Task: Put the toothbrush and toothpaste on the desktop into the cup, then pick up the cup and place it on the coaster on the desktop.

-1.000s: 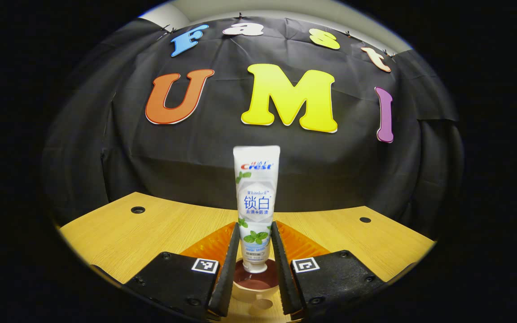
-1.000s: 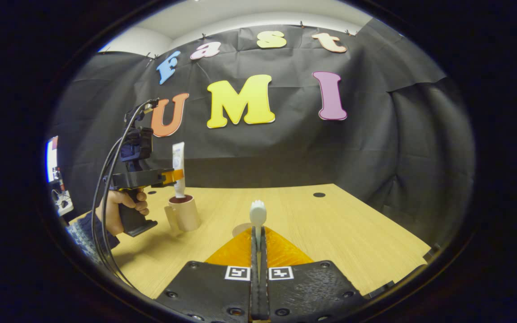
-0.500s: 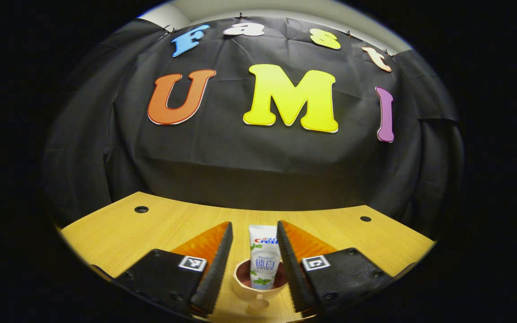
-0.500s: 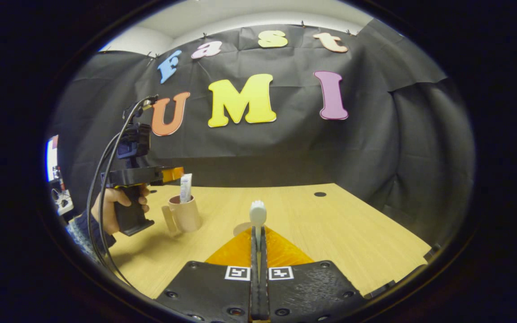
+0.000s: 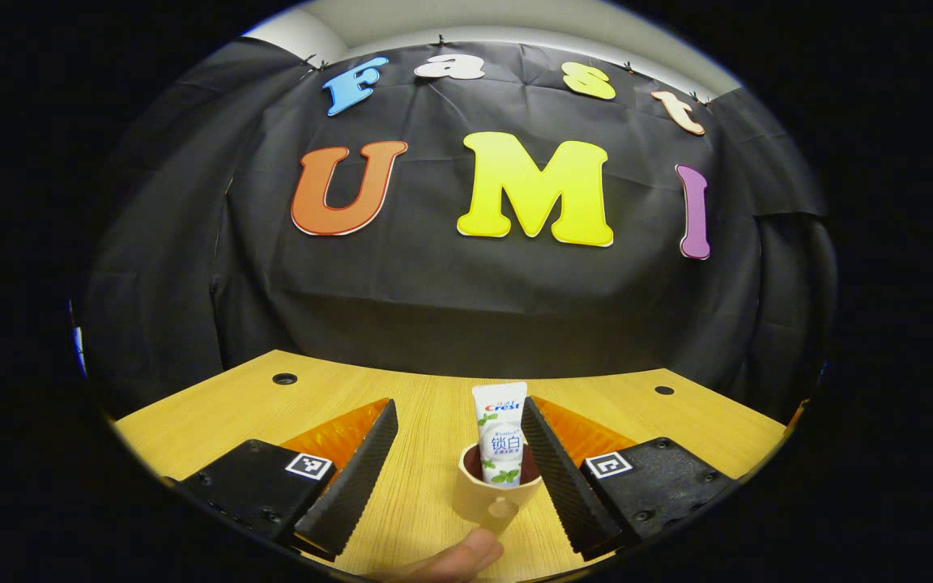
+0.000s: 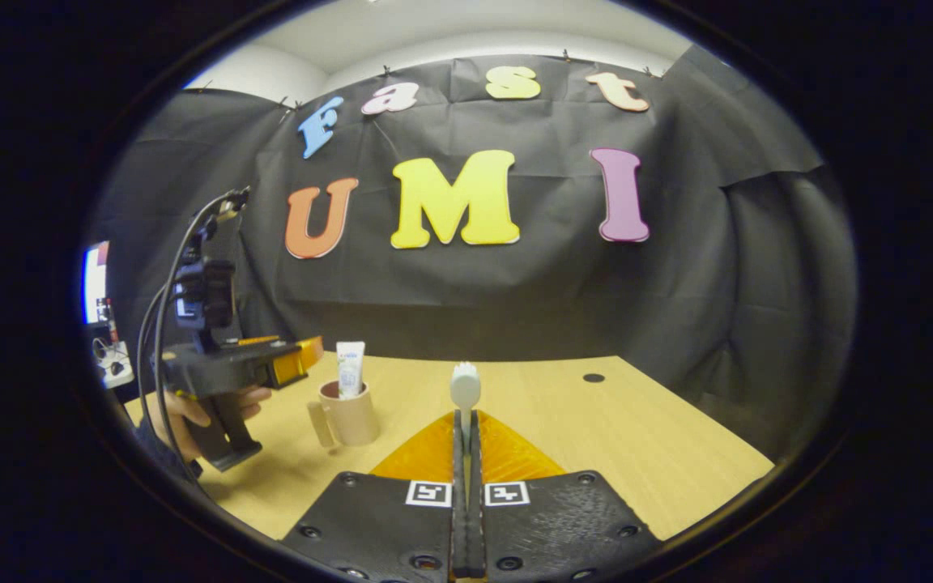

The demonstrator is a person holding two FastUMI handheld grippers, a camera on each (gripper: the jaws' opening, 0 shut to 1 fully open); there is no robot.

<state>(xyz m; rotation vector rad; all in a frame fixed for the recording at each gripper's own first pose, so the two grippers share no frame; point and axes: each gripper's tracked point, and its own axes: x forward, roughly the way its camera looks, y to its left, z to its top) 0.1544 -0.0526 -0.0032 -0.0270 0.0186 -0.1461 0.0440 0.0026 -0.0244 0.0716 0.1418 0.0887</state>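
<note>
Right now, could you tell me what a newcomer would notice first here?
The white toothpaste tube standing upright in the beige cup on the wooden desktop, between the open left hand-held gripper's fingers. Then the toothbrush, head up, pinched in the right hand-held gripper.

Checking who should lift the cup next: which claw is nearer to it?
Left. The open left claw sits just before the cup; the right claw, shut on the toothbrush, is off to its side.

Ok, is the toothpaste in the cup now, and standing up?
In and upright: the toothpaste tube stands in the cup, top above the rim; the left gripper is open.
</note>
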